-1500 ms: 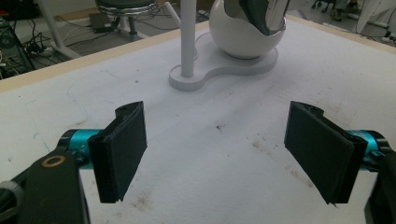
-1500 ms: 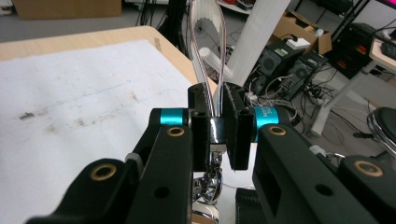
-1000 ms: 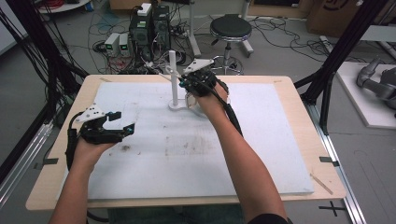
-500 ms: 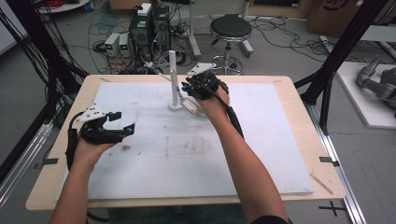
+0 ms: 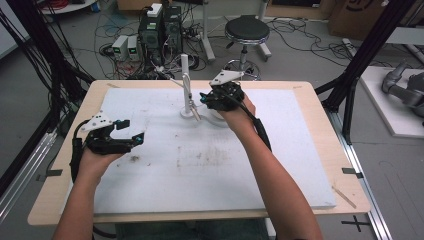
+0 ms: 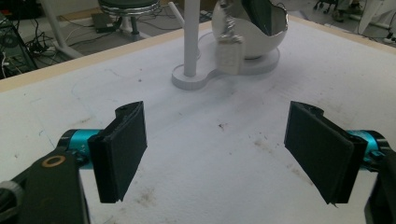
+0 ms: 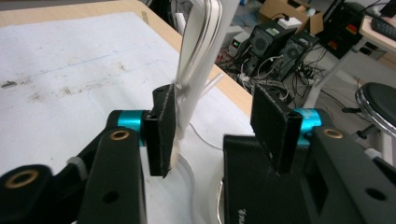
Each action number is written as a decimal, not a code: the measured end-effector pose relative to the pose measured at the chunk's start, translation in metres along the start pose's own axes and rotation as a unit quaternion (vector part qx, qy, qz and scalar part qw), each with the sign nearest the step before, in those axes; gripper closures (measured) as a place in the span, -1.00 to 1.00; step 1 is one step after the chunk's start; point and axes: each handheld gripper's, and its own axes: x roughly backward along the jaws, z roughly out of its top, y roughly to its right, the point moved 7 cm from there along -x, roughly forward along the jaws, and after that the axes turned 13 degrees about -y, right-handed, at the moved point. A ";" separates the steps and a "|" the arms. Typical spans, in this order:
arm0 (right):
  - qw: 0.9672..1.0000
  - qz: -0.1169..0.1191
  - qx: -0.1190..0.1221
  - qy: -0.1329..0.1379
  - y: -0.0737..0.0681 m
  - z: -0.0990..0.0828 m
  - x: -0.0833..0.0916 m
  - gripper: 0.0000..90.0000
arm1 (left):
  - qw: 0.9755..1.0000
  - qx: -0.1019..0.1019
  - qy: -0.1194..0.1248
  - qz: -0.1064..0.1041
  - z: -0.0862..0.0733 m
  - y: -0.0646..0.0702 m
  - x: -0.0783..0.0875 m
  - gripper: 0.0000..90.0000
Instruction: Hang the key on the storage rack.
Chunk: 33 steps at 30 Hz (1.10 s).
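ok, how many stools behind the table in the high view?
1. A black round stool stands on the floor past the table's far edge, right of the computer towers. Others may be out of frame.

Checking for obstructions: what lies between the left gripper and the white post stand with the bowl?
Bare stained white table cover lies between the open left gripper and the white post stand, with its white bowl, as the left gripper view shows.

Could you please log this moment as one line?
right gripper: jaws just opening, empty, beside white stand | left gripper: open, empty, over table
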 end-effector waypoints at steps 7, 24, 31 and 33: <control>1.000 0.001 -0.031 0.001 0.016 -0.031 0.018 -0.11 | 1.000 -0.002 -0.003 -0.001 0.000 0.001 -0.002 -0.53; 0.995 0.012 -0.097 0.010 0.041 -0.115 0.060 -0.28 | 1.000 -0.010 -0.011 0.003 0.000 0.005 -0.004 -0.53; 0.993 0.018 -0.120 0.013 0.038 -0.145 0.065 -0.34 | 1.000 -0.009 -0.009 0.000 0.000 0.004 -0.004 -0.53; 0.992 0.022 -0.127 0.012 0.036 -0.153 0.065 -0.34 | 1.000 -0.009 -0.009 -0.001 -0.001 0.004 -0.004 -0.53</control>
